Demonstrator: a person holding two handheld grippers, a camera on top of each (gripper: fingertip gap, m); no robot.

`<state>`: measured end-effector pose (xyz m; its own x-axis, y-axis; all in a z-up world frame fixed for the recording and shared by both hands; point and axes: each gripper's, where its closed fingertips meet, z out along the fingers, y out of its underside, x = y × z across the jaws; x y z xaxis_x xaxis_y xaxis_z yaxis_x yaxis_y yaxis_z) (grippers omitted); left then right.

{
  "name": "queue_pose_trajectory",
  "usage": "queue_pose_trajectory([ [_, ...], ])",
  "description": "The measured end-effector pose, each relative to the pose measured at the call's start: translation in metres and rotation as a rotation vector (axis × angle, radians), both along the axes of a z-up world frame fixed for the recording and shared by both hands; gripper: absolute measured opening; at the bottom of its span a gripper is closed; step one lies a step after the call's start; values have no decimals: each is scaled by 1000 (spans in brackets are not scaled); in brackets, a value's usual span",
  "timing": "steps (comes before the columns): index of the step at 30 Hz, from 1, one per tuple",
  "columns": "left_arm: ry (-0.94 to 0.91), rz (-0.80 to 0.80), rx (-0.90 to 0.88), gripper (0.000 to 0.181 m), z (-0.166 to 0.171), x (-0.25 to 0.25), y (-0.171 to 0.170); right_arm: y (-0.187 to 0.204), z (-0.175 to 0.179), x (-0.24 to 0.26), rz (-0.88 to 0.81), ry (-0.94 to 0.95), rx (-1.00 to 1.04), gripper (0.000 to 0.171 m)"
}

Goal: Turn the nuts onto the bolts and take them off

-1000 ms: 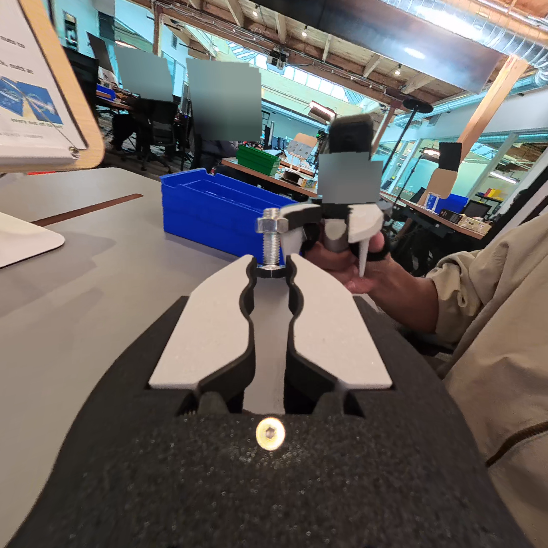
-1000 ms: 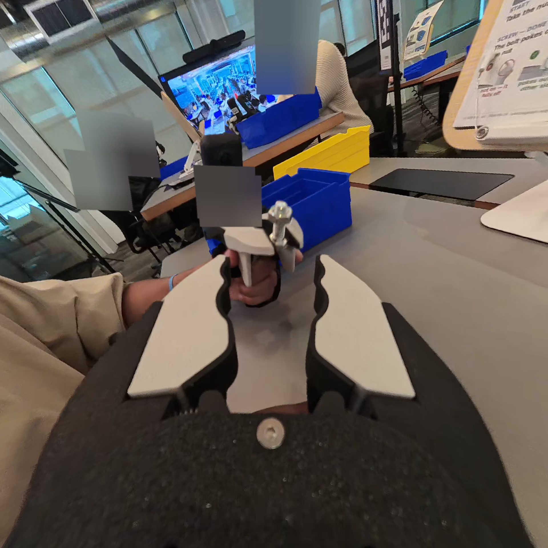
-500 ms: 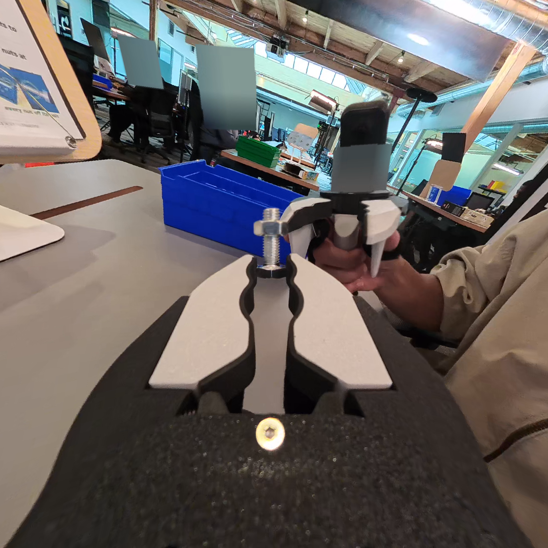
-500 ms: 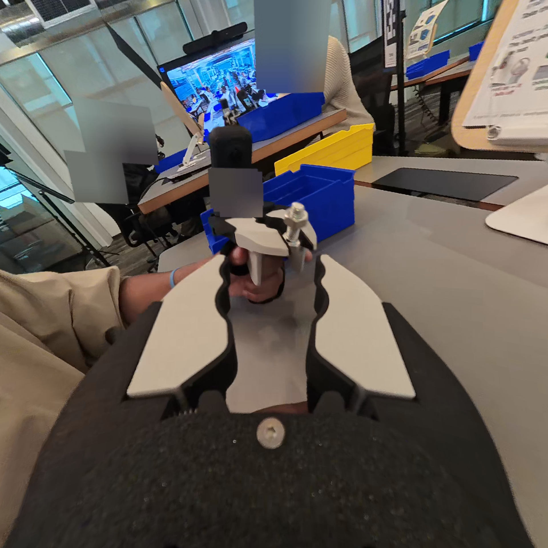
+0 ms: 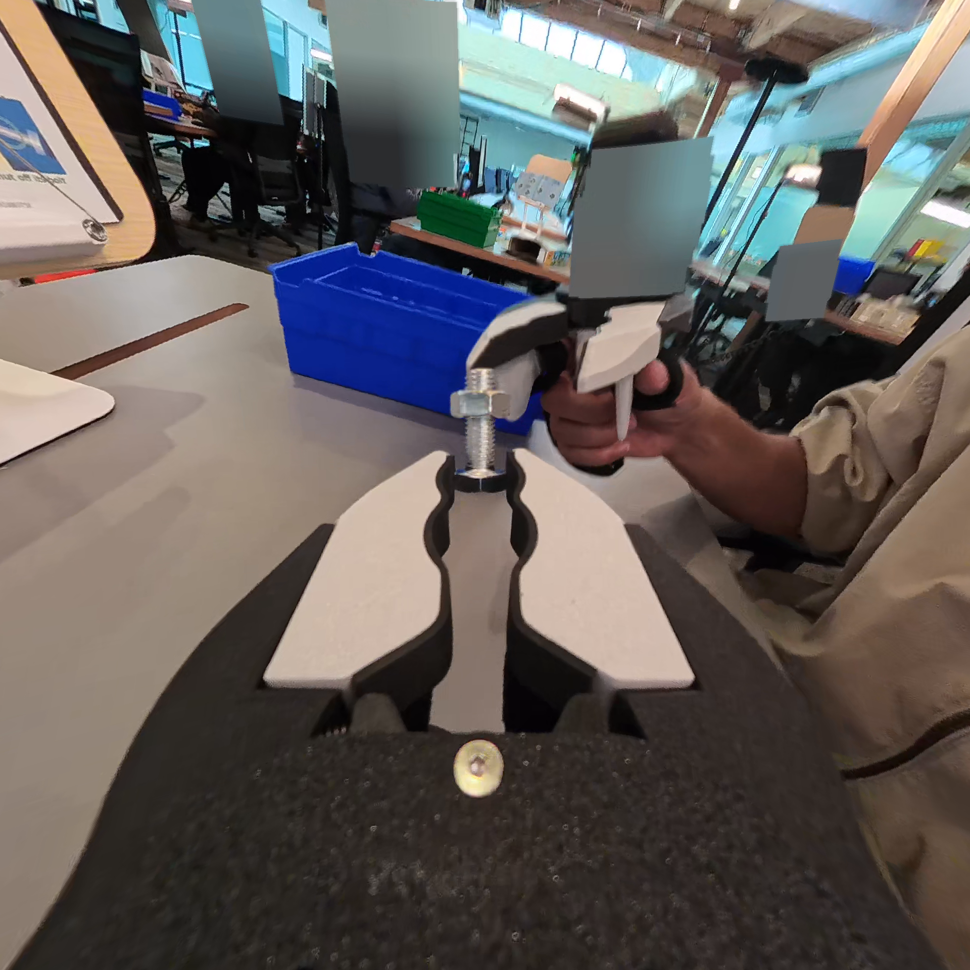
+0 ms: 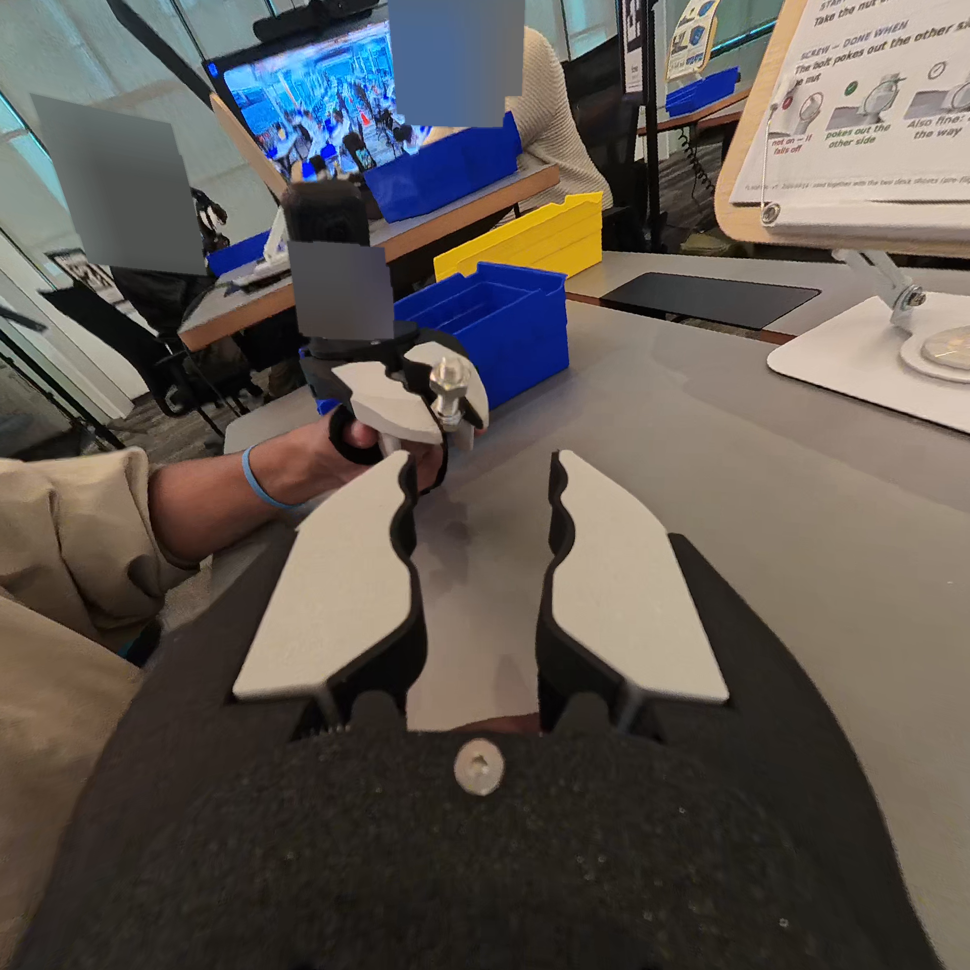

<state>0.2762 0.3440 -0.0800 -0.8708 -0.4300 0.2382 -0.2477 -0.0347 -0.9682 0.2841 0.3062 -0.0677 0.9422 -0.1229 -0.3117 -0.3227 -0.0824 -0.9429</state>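
one hand-held gripper clamps bolt head.

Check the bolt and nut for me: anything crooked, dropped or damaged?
Nothing stands out. The left gripper is shut on the bolt by its head, shank upright, and the nut sits level near the top, a few threads showing above it. The right gripper is open and empty. The table shows no dropped parts.

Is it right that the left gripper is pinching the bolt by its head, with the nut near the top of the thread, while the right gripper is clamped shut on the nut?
Not quite. The right gripper is open and holds nothing, as the right wrist view shows. The rest stands: the left gripper pinches the bolt by its head, with the nut near the top.
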Motion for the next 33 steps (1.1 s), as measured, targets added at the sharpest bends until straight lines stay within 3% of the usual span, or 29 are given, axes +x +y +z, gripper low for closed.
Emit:
queue_pose_trajectory([
  [5, -168, 53, 410, 18, -29, -1, 0, 18, -10, -9, 130, -147, -210, 42],
  [14, -254, 10, 601, 18, -44, -14, -9, 40, -39, -29, 290, -298, -415, 37],
  [19, -248, -13, 588, 18, -45, -16, -12, 38, -40, -31, 312, -288, -414, 20],
  [27, -376, 103, 492, 26, -28, -5, -12, 29, -35, -13, 176, -336, -388, 19],
  [29, -412, 197, 409, 36, -12, 5, -4, 22, -28, -1, 80, -324, -352, 19],
  [33, -299, 599, 146, 60, 8, 28, 44, 3, -10, 14, -138, -349, -259, 19],
])
